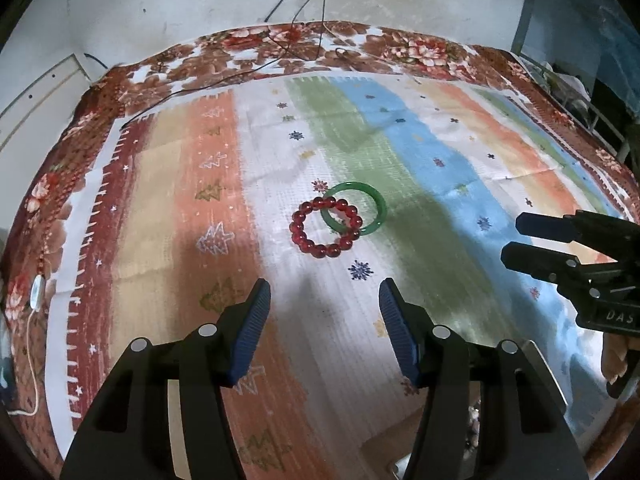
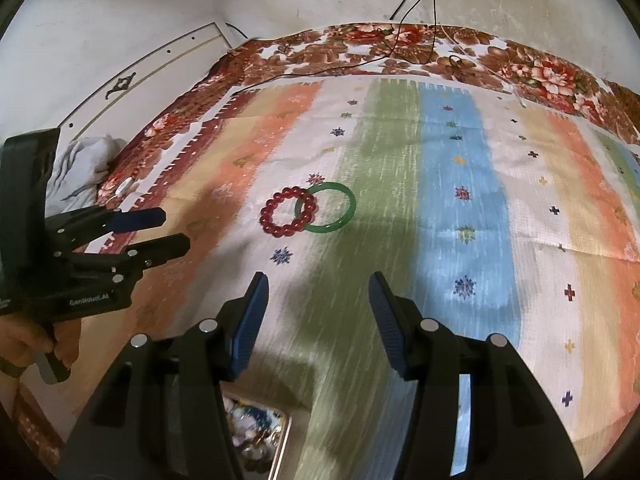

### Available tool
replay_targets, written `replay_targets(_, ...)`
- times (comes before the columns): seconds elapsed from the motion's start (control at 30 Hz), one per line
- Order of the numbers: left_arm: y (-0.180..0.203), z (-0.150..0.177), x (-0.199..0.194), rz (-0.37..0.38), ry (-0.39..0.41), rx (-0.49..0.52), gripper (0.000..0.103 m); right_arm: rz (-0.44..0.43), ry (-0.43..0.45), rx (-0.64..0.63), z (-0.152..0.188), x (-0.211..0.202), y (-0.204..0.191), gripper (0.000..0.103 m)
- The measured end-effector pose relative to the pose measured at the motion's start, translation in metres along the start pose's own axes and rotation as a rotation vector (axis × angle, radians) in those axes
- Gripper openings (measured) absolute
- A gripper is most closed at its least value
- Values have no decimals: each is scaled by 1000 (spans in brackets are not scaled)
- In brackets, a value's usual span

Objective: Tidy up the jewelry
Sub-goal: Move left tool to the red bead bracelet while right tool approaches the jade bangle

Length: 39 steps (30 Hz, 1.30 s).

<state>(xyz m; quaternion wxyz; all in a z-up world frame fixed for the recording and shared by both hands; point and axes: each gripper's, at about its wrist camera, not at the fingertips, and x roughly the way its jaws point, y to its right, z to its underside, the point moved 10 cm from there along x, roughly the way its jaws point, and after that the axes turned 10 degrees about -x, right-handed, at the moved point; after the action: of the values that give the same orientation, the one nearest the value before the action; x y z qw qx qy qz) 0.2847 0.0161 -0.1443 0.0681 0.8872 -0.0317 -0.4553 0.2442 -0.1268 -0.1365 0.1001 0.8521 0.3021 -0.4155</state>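
Observation:
A red bead bracelet lies on the striped cloth, overlapping the left side of a green bangle. Both also show in the right wrist view, the red bead bracelet and the green bangle. My left gripper is open and empty, a short way in front of the two. My right gripper is open and empty, also short of them. The right gripper shows at the right edge of the left wrist view, and the left gripper at the left of the right wrist view.
The striped cloth lies over a floral bedspread. Black cables run across its far edge. A box of mixed jewelry sits below my right gripper. A grey cloth and a white wall lie at the left.

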Motion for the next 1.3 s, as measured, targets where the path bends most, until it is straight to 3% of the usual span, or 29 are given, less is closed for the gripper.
replay_targets(0.53,-11,-15,42,-27,-25,-1,67,13,-41,-3,-23,47,13,55)
replay_targets(0.93,-30,-26,74,-46,-66,-65,67,14,-105,8,-36,92,24,55)
replay_targets(1.3,-30,-27,103,-50,-119,-33,67,23,-166,13,-43,130,36,55)
